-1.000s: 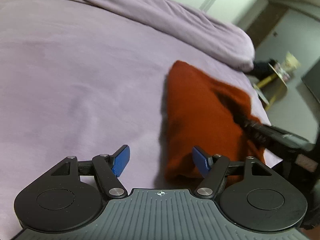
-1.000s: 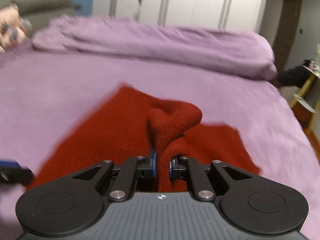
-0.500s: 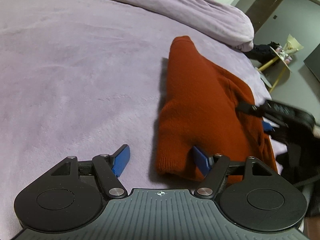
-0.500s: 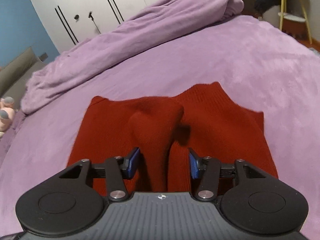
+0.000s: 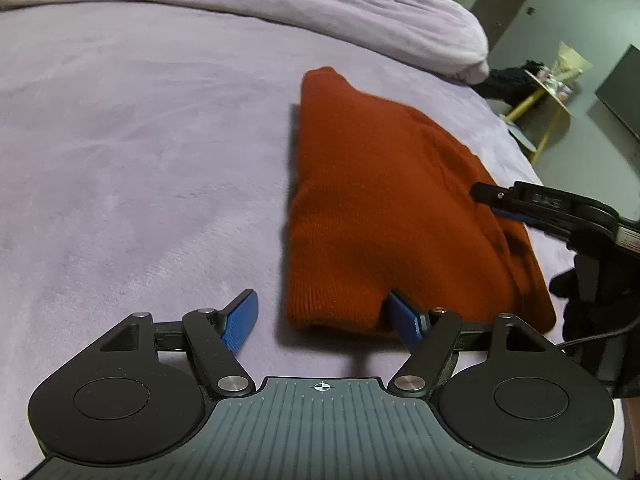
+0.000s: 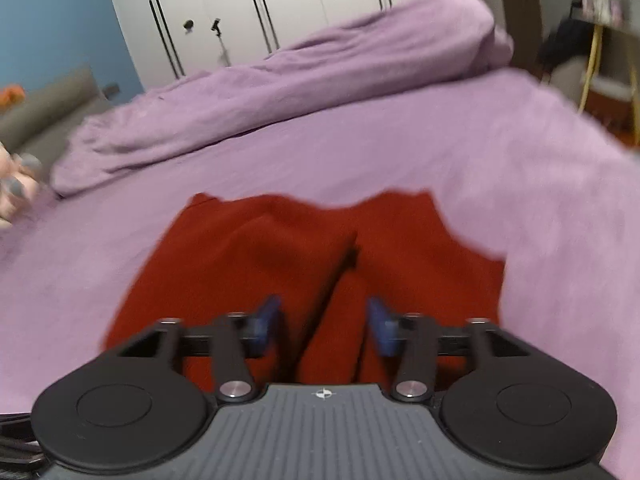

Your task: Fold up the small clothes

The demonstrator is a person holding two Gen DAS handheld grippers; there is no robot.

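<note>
In the left wrist view, the left tool [image 5: 322, 322] stood released, its right finger touching the near end of the folded rust-red knit garment [image 5: 384, 208] lying toward the bed's [image 5: 140, 140] right edge. In the right wrist view, the right tool [image 6: 323, 322] hovered spread apart over the garment [image 6: 248, 264], gripping nothing.

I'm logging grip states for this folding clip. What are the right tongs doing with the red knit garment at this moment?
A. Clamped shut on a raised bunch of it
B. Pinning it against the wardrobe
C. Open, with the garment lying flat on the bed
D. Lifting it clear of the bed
C: the right tongs stand open over the red knit garment, which lies flat on the purple bedspread.
</note>
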